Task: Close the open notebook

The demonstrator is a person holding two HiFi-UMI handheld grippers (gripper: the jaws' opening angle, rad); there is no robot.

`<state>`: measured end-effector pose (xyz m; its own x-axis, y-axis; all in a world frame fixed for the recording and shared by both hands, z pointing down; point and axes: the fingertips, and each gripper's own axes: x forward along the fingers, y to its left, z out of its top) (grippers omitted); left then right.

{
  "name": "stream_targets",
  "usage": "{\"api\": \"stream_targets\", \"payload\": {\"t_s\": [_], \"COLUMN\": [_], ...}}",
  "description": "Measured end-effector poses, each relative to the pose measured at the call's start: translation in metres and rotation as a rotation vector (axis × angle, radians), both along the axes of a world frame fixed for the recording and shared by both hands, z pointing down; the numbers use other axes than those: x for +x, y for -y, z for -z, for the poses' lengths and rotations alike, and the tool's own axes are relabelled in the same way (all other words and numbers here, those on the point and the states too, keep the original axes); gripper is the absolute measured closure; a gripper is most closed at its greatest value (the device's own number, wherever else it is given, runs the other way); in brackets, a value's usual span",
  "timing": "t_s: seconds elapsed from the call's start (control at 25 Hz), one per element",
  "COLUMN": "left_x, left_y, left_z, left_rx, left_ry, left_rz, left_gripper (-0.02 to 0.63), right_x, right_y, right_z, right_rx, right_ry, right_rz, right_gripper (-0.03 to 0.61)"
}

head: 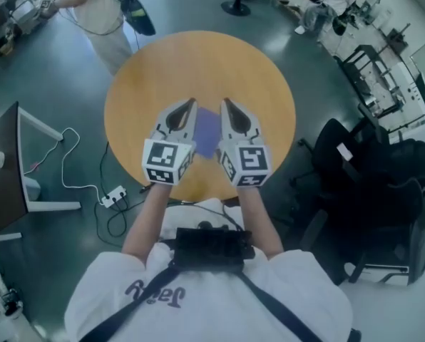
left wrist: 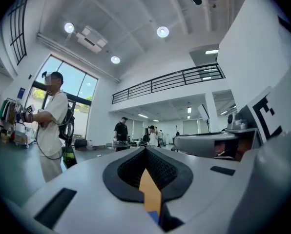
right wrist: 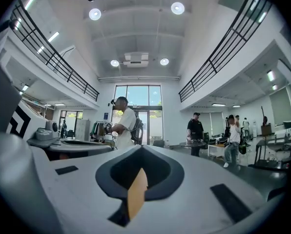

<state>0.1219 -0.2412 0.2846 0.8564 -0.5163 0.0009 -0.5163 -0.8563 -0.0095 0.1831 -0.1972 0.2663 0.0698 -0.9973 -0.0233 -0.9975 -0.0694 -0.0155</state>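
Notebook (head: 207,132): lies flat on the round wooden table (head: 141,91), near its middle. In the head view it shows as one plain purple rectangle and looks closed. It appears in the gap between the two grippers, partly covered by them.

Left gripper (head: 190,105): jaws pressed together with nothing pinched. It is held out in front of the person with its marker cube toward the body. The left gripper view (left wrist: 146,149) looks level across the hall, not down at the table. Only a thin orange strip of tabletop and a small blue sliver show through the slit below the closed tips.

Right gripper (head: 225,104): jaws pressed together and empty. It sits just beside the left one, the two tips angled slightly toward each other. The right gripper view (right wrist: 141,148) also looks level into the room, with a thin orange strip in the slit.

Contact: no view shows either gripper touching the notebook.

Standing person (head: 98,9): beyond the far edge of the table, in a light shirt. This person also appears in both gripper views.

Floor (head: 55,84): dark, with a white power strip (head: 113,197) and its cable left of the table.

Chair (head: 341,155): black, just right of the table.
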Motion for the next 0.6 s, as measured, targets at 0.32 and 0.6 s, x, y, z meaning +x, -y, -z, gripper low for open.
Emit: {"api": "stream_targets", "payload": {"t_s": [0.32,0.6], "left_x": [0.017,0.026], "left_y": [-0.001,-0.003], "left_z": [-0.013,-0.028], "left_rx": [-0.023,-0.056], "left_ry": [0.019,0.032], "left_rz": [-0.036,-0.042], "left_gripper": [0.601,0.6], "right_x": [0.019,0.032], "right_y": [-0.009,-0.016], "right_z": [-0.007,-0.018], "right_rx": [-0.005,-0.026], "right_ry": [0.016,0.02], "right_rz": [-0.067,-0.088], "right_gripper": [0.557,0.557]}}
